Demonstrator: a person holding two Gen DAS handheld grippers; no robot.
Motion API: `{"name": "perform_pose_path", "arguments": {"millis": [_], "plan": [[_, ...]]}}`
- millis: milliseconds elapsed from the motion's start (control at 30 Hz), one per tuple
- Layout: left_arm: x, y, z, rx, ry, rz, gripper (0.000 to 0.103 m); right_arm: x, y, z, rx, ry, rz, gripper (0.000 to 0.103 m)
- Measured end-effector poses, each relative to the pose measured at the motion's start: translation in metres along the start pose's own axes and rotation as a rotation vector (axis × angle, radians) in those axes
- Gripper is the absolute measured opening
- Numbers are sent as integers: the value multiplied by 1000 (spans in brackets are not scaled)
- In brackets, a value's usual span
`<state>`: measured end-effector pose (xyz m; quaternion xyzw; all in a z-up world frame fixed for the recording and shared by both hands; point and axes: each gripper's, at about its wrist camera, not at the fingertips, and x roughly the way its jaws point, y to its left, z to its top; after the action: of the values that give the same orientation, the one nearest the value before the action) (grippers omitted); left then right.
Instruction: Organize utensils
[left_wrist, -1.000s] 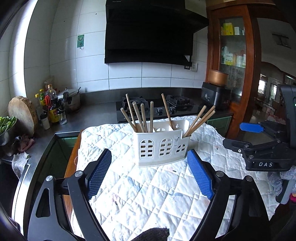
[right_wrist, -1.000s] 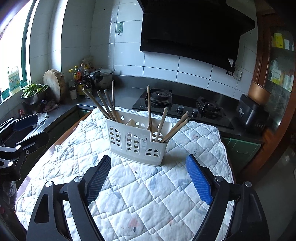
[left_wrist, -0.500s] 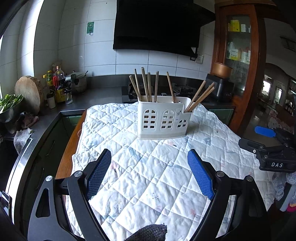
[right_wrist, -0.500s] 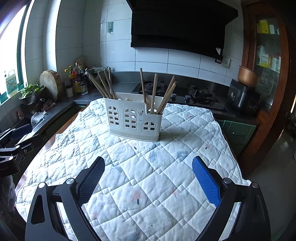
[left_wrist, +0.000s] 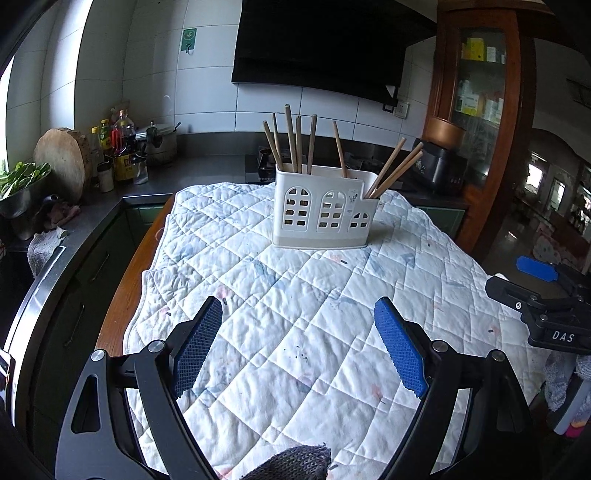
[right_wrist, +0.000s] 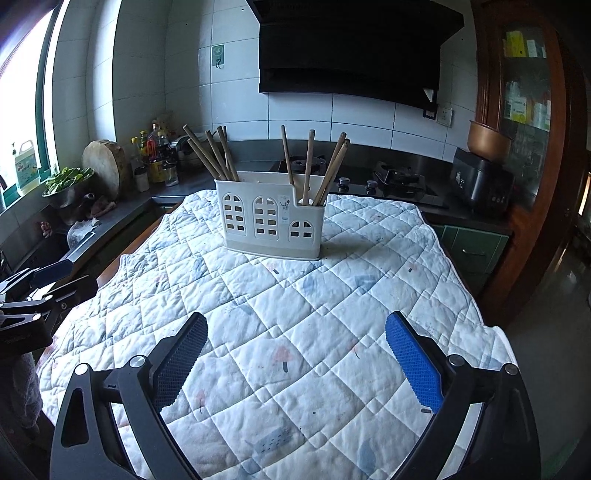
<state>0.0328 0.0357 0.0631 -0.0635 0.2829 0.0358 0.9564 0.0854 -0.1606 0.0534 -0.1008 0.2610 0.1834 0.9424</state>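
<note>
A white plastic utensil holder (left_wrist: 323, 208) with arched cut-outs stands upright on a white quilted cloth (left_wrist: 295, 295), far middle. It also shows in the right wrist view (right_wrist: 271, 221). Several wooden chopsticks (left_wrist: 293, 142) stand in its left compartment, others (left_wrist: 393, 168) lean right in the low right one. My left gripper (left_wrist: 299, 347) is open and empty, well short of the holder. My right gripper (right_wrist: 295, 356) is open and empty, also well back from it. Each gripper shows at the edge of the other's view (left_wrist: 543, 299) (right_wrist: 33, 299).
The cloth covers a wooden table (left_wrist: 125, 273). A dark counter (right_wrist: 122, 206) runs left and behind, with a round chopping block (right_wrist: 103, 166), bottles (right_wrist: 155, 155), a bowl of greens (right_wrist: 68, 182) and a gas hob (right_wrist: 391, 181). A wooden cabinet (right_wrist: 532, 129) stands at right.
Both grippers have drawn back and away from the holder, which now looks smaller and farther. Both stayed open and empty. The holder and chopsticks have not moved.
</note>
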Motion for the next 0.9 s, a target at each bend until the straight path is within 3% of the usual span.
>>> {"name": "perform_pose_path", "arguments": {"millis": [900], "plan": [[2,3,-7,-13,20,12,84,4,2,-5,23,12,17,95]]}}
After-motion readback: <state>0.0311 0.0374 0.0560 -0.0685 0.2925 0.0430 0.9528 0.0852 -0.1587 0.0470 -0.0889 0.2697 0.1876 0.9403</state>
